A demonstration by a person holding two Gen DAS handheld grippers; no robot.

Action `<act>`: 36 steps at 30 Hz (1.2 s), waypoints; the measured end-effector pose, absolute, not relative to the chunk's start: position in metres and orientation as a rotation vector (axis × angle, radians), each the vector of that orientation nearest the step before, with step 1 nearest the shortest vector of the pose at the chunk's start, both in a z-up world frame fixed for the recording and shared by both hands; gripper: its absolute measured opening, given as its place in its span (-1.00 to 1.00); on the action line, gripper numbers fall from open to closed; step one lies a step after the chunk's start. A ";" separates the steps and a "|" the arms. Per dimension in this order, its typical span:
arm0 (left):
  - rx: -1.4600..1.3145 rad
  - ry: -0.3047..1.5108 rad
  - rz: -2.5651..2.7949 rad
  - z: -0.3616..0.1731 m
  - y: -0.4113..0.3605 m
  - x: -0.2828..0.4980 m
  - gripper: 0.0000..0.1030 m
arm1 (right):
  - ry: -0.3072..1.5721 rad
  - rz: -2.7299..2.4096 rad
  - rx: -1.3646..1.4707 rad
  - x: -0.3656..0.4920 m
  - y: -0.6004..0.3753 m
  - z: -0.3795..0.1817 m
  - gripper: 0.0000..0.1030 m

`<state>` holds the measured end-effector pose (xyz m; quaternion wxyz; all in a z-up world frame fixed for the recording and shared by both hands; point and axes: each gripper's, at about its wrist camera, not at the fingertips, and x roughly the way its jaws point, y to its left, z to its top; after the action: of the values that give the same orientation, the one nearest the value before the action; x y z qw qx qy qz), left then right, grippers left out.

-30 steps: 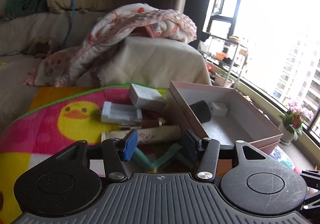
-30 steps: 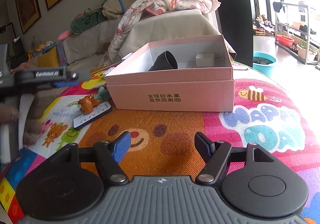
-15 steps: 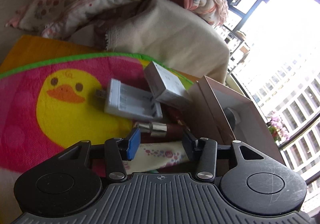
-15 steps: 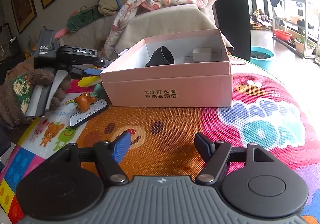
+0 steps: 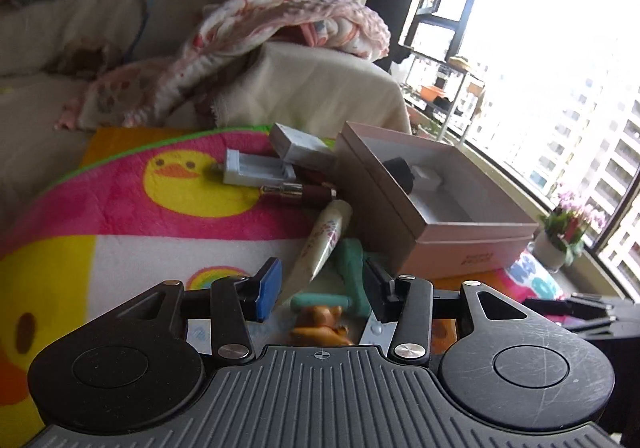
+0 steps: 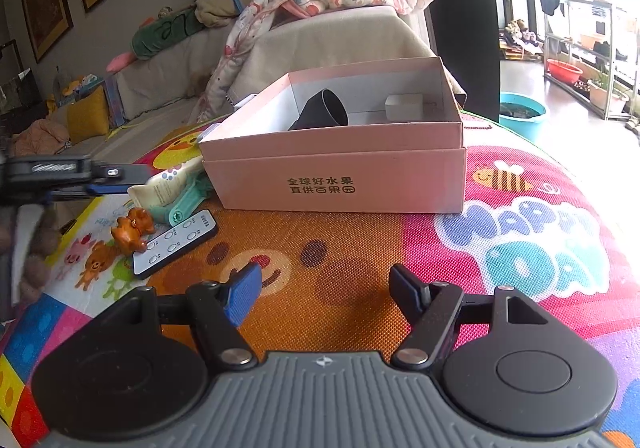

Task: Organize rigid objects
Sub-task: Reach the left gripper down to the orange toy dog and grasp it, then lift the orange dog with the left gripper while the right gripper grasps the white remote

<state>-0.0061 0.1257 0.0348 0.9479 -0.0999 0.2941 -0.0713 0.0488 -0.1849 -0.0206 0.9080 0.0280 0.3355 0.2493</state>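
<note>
Left wrist view gives me my left gripper (image 5: 320, 290) with its jaws spread and nothing between them, hanging just above a cluster of small things on the play mat (image 5: 132, 216). Between the fingertips I see a cream tube (image 5: 326, 236) running toward 1 o'clock, a green plastic toy (image 5: 352, 272) just right of it, and an orange figurine (image 5: 322, 324) nearest the camera at 6 o'clock of both, with the corner of a remote control (image 5: 374, 330) beside it. Further off at 11 o'clock lie a white battery charger (image 5: 256, 170), a dark red lipstick (image 5: 300, 191) touching its near edge, and a white carton (image 5: 298, 146) leaning against the pink box (image 5: 452, 244). That box sits open at 1 o'clock, with a black cylinder (image 5: 398, 170) and a small white cube (image 5: 428, 176) inside it. From the right wrist view, my right gripper (image 6: 326, 290) is also parted and empty, over bare orange mat well short of the box (image 6: 340, 184), which stands at 12 o'clock. The cylinder (image 6: 322, 110) and cube (image 6: 403, 106) show over its rim. At 10 o'clock the remote (image 6: 176, 242), the figurine (image 6: 130, 230), the green toy (image 6: 186, 204) and the tube (image 6: 168, 182) lie close together, and the left gripper (image 6: 116, 178) reaches in from 9 o'clock.
</note>
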 end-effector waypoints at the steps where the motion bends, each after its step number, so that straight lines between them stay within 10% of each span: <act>1: -0.166 0.603 -0.120 0.037 0.121 -0.015 -0.05 | 0.693 0.514 0.058 0.049 -0.185 -0.021 0.38; 28: -0.161 0.680 0.036 0.003 0.128 -0.039 -0.06 | 0.672 0.840 -0.316 0.041 -0.074 -0.011 0.46; 36: -0.143 0.666 -0.015 -0.001 0.125 -0.044 -0.05 | 0.735 0.824 -0.306 0.070 -0.045 -0.018 0.82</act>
<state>-0.0443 0.1250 -0.0008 0.9426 -0.0699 0.3264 -0.0072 0.0698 -0.0445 -0.0177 0.8402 -0.1446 0.3479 0.3899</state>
